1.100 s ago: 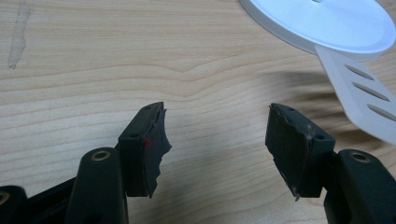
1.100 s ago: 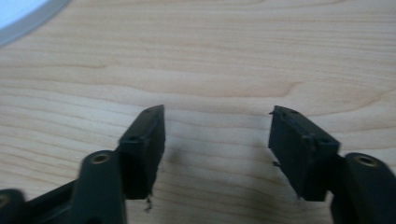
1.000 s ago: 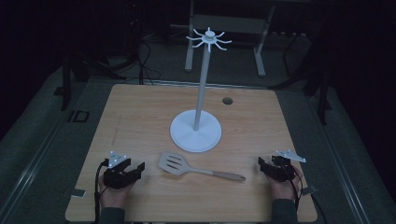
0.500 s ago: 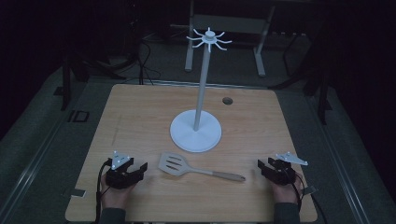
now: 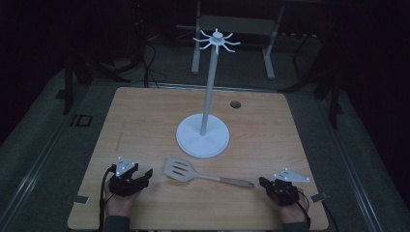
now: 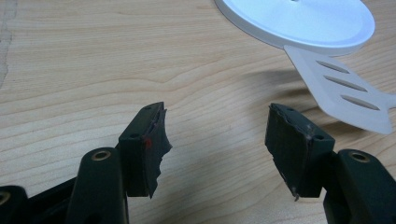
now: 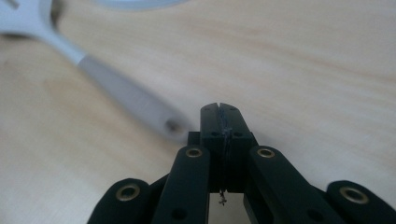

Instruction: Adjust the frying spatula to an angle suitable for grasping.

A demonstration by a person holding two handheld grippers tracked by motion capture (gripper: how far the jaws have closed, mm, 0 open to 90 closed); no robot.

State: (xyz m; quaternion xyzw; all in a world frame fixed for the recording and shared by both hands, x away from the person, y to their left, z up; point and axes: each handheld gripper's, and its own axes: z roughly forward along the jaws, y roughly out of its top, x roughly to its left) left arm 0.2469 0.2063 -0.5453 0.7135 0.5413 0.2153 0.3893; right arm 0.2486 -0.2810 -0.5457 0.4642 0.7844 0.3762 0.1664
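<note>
Tabletop (image 5: 145, 121): we record a pale wooden surface, its left half and far corners bare, with a small dark hole (image 5: 235, 104) near the far edge.

Stand (image 5: 203, 137): white round base just right of centre, thin upright pole, hooked crown at the top; open wood all round it except toward us.

Spatula (image 5: 180, 169): white slotted blade lying flat just in front of the base, handle running rightward along the near edge zone, its tip close to the right gripper.

Left gripper (image 5: 140, 180): we hold it near the front left edge, fingers (image 6: 144, 144) spread wide and empty, blade just to their right.

Right gripper (image 5: 265, 183): near the front right corner, fingers (image 7: 219, 123) pressed together on nothing, beside the handle's end.
</note>
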